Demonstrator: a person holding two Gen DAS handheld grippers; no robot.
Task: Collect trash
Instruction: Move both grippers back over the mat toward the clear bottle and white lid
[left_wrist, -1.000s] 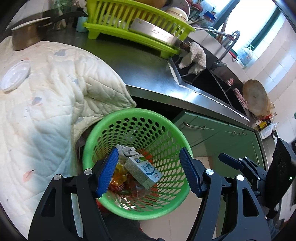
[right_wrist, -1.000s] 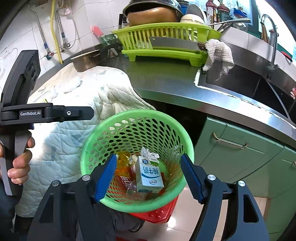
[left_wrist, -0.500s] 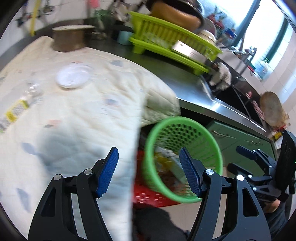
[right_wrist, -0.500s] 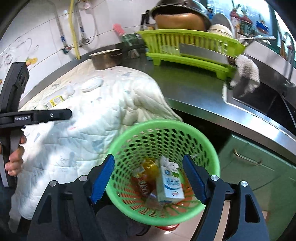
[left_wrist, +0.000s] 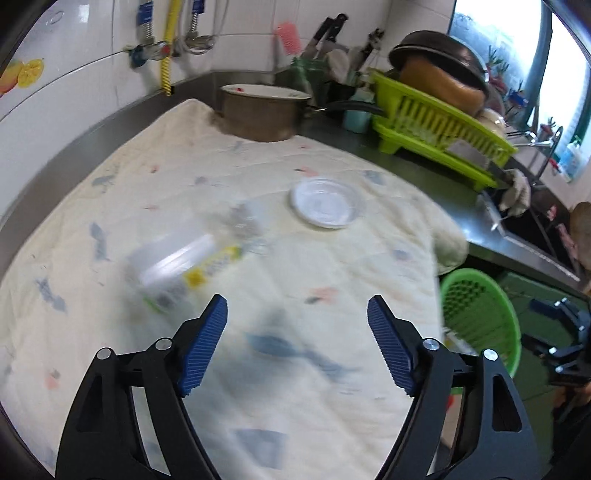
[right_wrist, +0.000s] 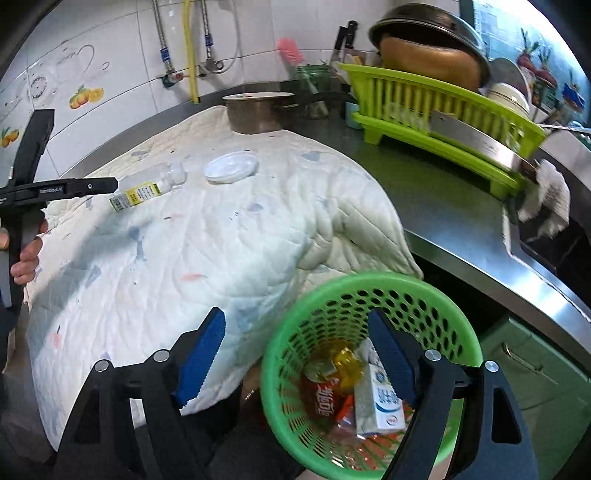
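Observation:
A clear plastic bottle with a yellow label (left_wrist: 184, 262) (right_wrist: 142, 190) lies on the white quilted cloth (left_wrist: 295, 280) (right_wrist: 207, 251), blurred in the left wrist view. A white plastic lid (left_wrist: 325, 202) (right_wrist: 231, 168) lies beyond it. My left gripper (left_wrist: 297, 347) is open and empty above the cloth, just short of the bottle. My right gripper (right_wrist: 295, 356) is open and empty over the edge of the green perforated basket (right_wrist: 439, 306) (left_wrist: 480, 314). The basket holds a milk carton (right_wrist: 378, 400), a red wrapper and yellow trash.
A metal pot (left_wrist: 260, 112) stands at the cloth's far edge. A lime dish rack (left_wrist: 439, 133) with a bowl and cleaver sits on the steel counter (right_wrist: 424, 184), with the sink and a rag (right_wrist: 546, 199) to the right. Green cabinets (right_wrist: 535, 369) are below.
My left gripper has swung left from over the basket to over the cloth, bringing the bottle and lid into view. My right gripper has shifted left and stays open over the basket's edge.

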